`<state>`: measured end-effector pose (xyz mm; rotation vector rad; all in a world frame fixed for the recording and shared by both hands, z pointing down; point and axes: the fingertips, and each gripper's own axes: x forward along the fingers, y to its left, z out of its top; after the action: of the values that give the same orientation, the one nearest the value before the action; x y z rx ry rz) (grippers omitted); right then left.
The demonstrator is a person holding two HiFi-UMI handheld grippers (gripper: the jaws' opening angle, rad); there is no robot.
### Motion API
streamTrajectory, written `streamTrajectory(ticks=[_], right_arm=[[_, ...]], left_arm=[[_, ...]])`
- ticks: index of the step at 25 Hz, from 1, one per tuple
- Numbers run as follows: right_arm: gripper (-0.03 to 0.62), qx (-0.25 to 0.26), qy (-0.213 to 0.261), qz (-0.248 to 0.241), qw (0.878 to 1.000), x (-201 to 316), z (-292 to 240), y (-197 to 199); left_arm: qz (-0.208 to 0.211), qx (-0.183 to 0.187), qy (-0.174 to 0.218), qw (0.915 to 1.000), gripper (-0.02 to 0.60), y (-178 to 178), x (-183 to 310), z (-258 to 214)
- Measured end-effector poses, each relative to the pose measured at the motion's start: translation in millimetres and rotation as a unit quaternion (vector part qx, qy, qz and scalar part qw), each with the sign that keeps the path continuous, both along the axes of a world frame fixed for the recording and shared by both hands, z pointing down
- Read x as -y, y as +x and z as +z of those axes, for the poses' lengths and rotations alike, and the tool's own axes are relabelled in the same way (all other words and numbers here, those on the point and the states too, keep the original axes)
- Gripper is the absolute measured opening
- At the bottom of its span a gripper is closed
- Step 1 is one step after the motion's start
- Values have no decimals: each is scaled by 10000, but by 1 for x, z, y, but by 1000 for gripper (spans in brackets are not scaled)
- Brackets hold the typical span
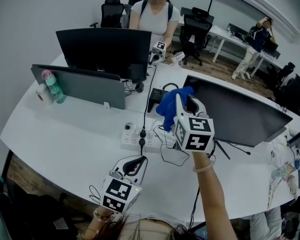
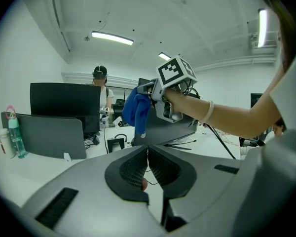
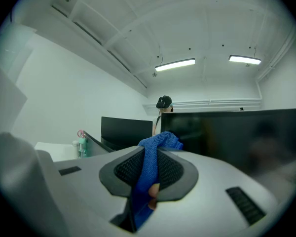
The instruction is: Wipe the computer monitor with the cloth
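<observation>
A crumpled blue cloth [image 1: 169,106] is hanging pinched between the jaws of the right hand-held gripper [image 1: 184,103], bunching above the jaw tips and trailing below them. That gripper is hovering just in front of the left end of a wide black computer monitor [image 1: 240,115], which is standing on a curved white desk [image 1: 65,139]. Whether cloth and screen are touching is unclear. The person's right arm is reaching forward, nearly straight. The left gripper [image 1: 136,165] is sitting low, close to the person's body, with its jaws pressed together and nothing between them.
</observation>
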<state>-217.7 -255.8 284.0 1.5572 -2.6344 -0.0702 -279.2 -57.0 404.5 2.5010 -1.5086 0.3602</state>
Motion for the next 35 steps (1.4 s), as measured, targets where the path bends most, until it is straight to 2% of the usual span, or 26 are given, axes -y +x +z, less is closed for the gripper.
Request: streamTrajectory(ticks=[35], right_arm=[[67, 367, 486, 18, 9981, -9, -54, 7]], left_arm=[[17, -96, 25, 9999, 12, 4, -8, -1]])
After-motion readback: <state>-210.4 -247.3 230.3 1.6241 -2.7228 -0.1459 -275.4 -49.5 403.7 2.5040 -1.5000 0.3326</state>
